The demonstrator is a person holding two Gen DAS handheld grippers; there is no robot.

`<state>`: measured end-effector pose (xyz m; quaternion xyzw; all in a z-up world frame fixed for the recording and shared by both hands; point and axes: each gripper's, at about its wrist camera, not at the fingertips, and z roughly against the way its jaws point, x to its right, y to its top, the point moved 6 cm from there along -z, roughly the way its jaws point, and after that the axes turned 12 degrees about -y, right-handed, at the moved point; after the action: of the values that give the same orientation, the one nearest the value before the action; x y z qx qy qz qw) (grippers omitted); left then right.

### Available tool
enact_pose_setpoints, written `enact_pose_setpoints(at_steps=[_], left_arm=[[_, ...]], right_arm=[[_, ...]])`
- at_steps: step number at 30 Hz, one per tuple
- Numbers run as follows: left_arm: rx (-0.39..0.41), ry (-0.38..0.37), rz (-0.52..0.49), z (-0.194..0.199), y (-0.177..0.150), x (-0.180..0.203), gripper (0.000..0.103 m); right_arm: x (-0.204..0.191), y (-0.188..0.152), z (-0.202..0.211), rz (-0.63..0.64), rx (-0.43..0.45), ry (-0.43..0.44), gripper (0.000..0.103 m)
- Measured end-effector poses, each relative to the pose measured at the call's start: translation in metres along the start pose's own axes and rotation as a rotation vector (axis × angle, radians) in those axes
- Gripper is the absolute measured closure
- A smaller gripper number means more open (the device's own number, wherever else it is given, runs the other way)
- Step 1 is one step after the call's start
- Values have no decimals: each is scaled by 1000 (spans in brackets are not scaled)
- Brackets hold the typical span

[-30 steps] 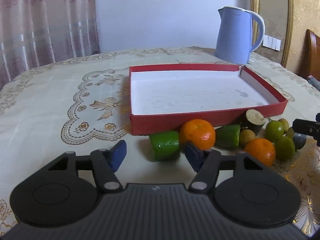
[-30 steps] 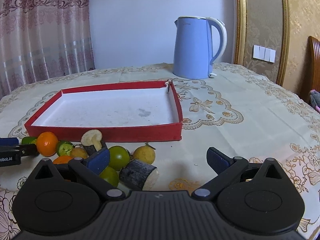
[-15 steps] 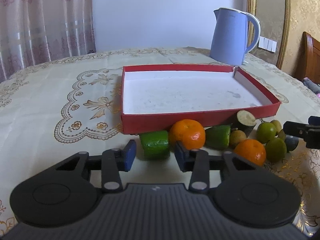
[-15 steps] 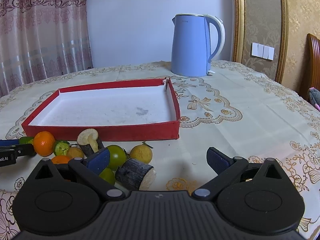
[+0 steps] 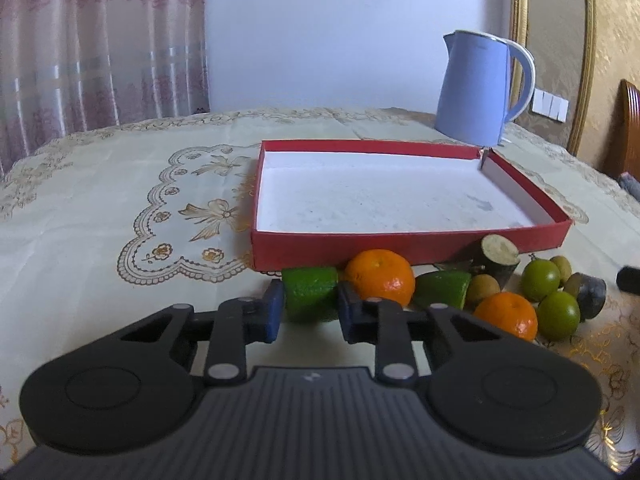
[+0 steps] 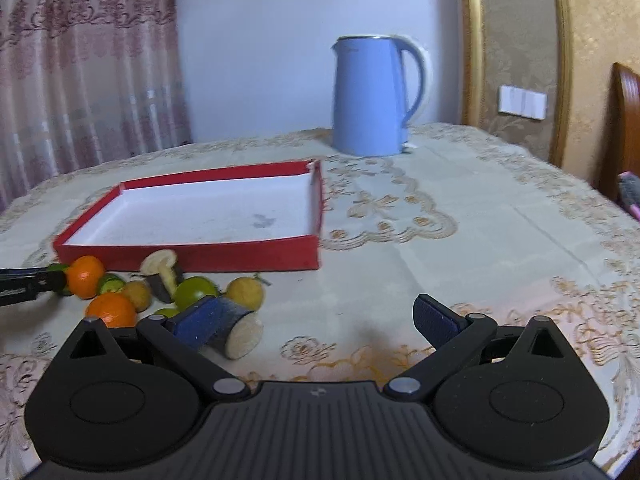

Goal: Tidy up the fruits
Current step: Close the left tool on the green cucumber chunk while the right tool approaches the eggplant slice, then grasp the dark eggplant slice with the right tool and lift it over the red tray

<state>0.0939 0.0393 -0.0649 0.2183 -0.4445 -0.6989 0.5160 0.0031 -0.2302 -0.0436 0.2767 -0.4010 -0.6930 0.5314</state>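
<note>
A red tray (image 5: 408, 246) with a white floor lies on the table; it also shows in the right wrist view (image 6: 248, 258). Fruits lie along its near wall: a green cut piece (image 5: 310, 294), two oranges (image 5: 380, 280) (image 5: 506, 316), another green piece (image 5: 442, 288), dark cane pieces (image 5: 498, 256) and small green fruits (image 5: 542, 280). My left gripper (image 5: 310, 306) has its blue pads on both sides of the green cut piece, shut on it. My right gripper (image 6: 316, 320) is open and empty, its left finger beside a dark cane piece (image 6: 234, 326).
A blue kettle (image 5: 476, 92) stands behind the tray at the right; it also shows in the right wrist view (image 6: 372, 96). An embroidered cloth (image 5: 120, 200) covers the table. A wooden chair (image 6: 626, 128) stands at the far right.
My left gripper moved forward and closed its fingers onto the green cut piece. My right gripper shifted slightly left toward the cane piece, still open.
</note>
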Motion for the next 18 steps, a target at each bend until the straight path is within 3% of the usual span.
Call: enact_pose_setpoints(at_steps=[5,8,11,16,18], left_arm=[[12,-6,9,1,0,-3,78],[14,7,-16,-1,0,0,78],[14,9,-21,-1,-1,1,78],[13,6,-24,-2,-1,0,78],[10,7,-31,-2,-1,0,78]], right_arm=[[-15,-3,5,59,34,36,3],[-22,-4,1,42,1,96,23],[-31,-6,-10,38,-51,126,36],[-37,-4,-19,5,-70,161,37],[-38,-3,-20,11,-63,159,42]])
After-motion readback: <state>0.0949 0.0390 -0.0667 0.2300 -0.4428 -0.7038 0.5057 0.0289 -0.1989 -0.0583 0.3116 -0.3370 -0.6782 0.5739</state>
